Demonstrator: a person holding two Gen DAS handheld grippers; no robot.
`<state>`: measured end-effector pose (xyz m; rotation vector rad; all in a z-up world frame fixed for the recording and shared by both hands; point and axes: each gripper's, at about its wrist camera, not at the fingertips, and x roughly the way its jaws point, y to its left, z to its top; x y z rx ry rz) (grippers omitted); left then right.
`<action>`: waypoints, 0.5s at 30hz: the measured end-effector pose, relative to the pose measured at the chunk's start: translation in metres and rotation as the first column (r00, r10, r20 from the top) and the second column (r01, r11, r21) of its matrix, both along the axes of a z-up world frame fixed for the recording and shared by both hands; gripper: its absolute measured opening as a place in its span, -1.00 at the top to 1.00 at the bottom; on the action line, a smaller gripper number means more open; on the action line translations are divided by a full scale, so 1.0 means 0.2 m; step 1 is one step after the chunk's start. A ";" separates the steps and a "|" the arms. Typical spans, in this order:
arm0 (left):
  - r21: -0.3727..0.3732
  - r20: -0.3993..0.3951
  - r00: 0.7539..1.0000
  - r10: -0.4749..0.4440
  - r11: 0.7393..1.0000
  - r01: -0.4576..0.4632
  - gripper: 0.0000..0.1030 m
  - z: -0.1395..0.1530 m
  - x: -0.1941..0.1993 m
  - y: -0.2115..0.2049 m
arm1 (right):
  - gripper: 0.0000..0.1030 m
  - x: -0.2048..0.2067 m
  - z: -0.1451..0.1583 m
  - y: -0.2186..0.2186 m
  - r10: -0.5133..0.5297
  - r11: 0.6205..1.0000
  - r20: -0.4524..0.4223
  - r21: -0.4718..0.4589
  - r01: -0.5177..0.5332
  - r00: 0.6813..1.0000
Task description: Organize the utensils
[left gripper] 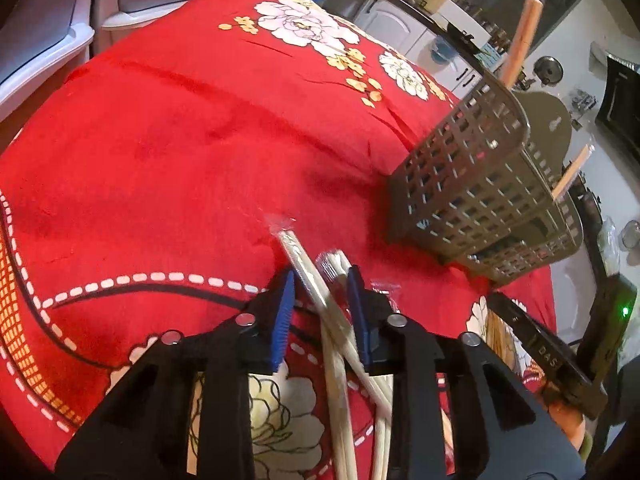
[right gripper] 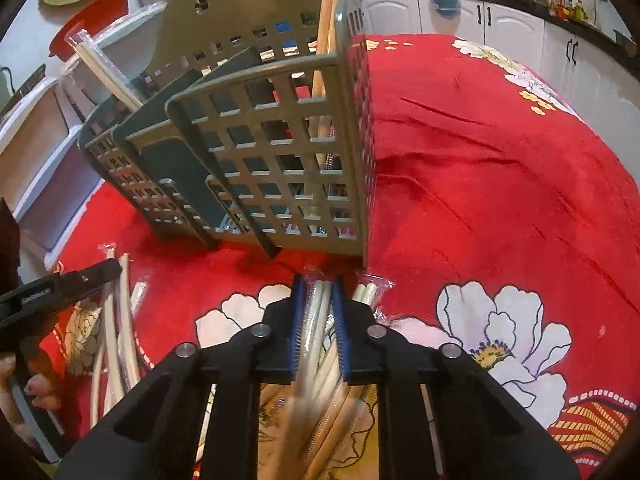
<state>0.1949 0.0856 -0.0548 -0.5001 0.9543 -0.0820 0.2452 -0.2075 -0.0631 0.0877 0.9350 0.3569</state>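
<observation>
left wrist view: left gripper (left gripper: 320, 296), ribbed blue pads half open around wrapped wooden chopsticks (left gripper: 310, 280), grip unclear; slotted plastic caddy (left gripper: 472, 184) at 2 o'clock on red floral cloth (left gripper: 180, 140). right wrist view: right gripper (right gripper: 317, 304) pinches a wrapped chopstick bundle (right gripper: 316, 316); caddy at 11 o'clock.

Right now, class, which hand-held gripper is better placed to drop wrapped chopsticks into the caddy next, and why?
Probably the right hand-held gripper: its pads look closed on wrapped chopsticks directly before the caddy. The left hand-held gripper is open around its chopsticks, with the caddy off to one side.
</observation>
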 end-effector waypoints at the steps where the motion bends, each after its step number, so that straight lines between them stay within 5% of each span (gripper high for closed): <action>1: -0.004 -0.003 1.000 0.006 1.000 -0.006 0.75 0.00 0.01 0.01 | 0.82 0.00 0.01 -0.01 0.000 1.000 0.000 0.016 0.000 1.000; 15: 0.005 0.058 0.998 0.011 1.000 -0.011 0.88 0.08 -0.04 0.03 | 0.88 -0.11 0.16 -0.02 0.087 0.985 0.075 0.143 -0.097 0.993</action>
